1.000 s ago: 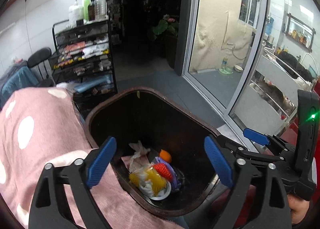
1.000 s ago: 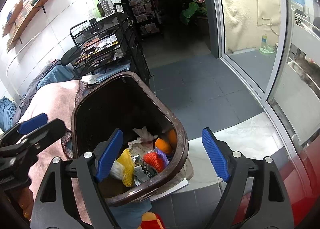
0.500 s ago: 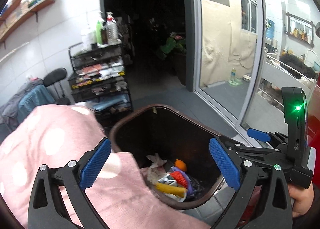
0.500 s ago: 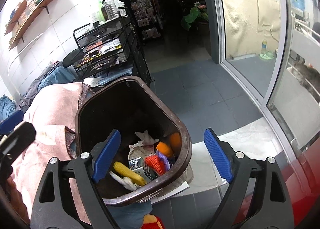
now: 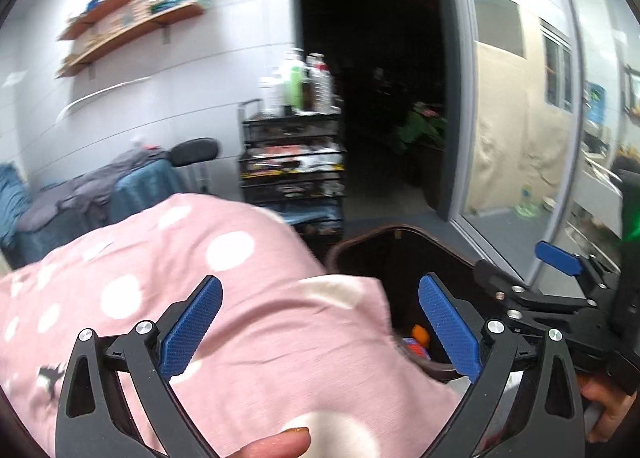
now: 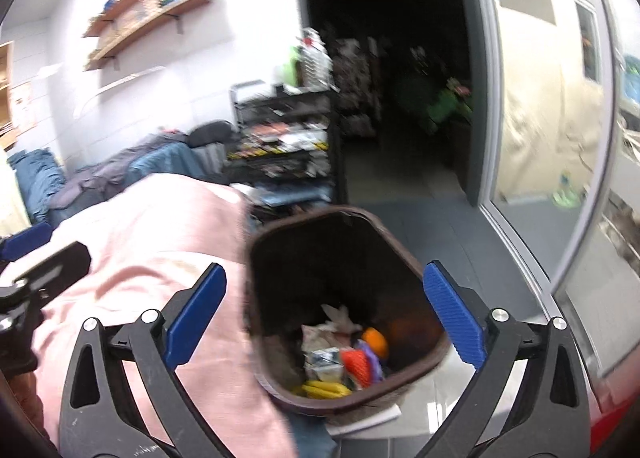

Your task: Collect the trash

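Trash [image 6: 340,362] lies heaped at the bottom of the brown bin [image 6: 400,258]: a crumpled tissue, wrappers, something orange, something yellow. The right gripper [image 6: 324,318] hangs above the bin's mouth, its jaws just opened wide, nothing between them. The left gripper [image 5: 320,326], left of the bin, is just as wide and empty, over a pink spotted blanket [image 5: 240,338].

Both views are blurred, so nothing outside the bin can be ruled in or out as litter. From here, the likeliest slip is a wide finger catching the bin's rim and tipping it, spilling the pile onto the grey floor [image 6: 440,225]. Beside the bin, the blanket could snag a finger of the left gripper and be dragged over the mouth.
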A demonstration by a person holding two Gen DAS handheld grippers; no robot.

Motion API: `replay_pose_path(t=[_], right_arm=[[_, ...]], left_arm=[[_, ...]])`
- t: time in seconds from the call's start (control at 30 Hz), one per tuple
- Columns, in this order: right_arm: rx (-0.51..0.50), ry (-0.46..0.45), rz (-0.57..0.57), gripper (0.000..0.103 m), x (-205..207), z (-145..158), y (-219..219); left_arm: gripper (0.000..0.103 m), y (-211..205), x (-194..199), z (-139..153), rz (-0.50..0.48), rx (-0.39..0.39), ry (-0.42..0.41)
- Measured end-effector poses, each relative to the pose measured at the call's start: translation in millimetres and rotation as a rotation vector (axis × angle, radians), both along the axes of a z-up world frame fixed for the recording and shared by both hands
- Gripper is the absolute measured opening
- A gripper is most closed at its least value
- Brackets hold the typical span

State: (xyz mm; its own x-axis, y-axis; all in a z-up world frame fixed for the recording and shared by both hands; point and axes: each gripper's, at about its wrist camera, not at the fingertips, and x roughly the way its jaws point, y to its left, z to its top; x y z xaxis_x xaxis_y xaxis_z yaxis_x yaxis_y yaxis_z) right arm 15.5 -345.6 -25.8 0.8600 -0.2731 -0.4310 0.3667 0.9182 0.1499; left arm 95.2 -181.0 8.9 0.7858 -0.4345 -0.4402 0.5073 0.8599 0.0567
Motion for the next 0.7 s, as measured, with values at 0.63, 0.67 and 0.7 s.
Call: replay_pose_path(t=[0.63, 0.67, 0.7], right_arm=[[-0.077, -0.111, 0.15, 0.097, -31, 23, 92], [-0.085, -0.118, 0.156, 0.097, -34, 23, 96], [-0.086, -0.127, 0.164, 0.097, -37, 23, 98]], left_arm=[[0.098, 94, -51, -7, 0.274, -0.066, -0.057], [0.098, 96, -53, -6, 0.278, -0.067, -0.059], [0.098, 97, -55, -6, 0.283, -0.066, -0.063]])
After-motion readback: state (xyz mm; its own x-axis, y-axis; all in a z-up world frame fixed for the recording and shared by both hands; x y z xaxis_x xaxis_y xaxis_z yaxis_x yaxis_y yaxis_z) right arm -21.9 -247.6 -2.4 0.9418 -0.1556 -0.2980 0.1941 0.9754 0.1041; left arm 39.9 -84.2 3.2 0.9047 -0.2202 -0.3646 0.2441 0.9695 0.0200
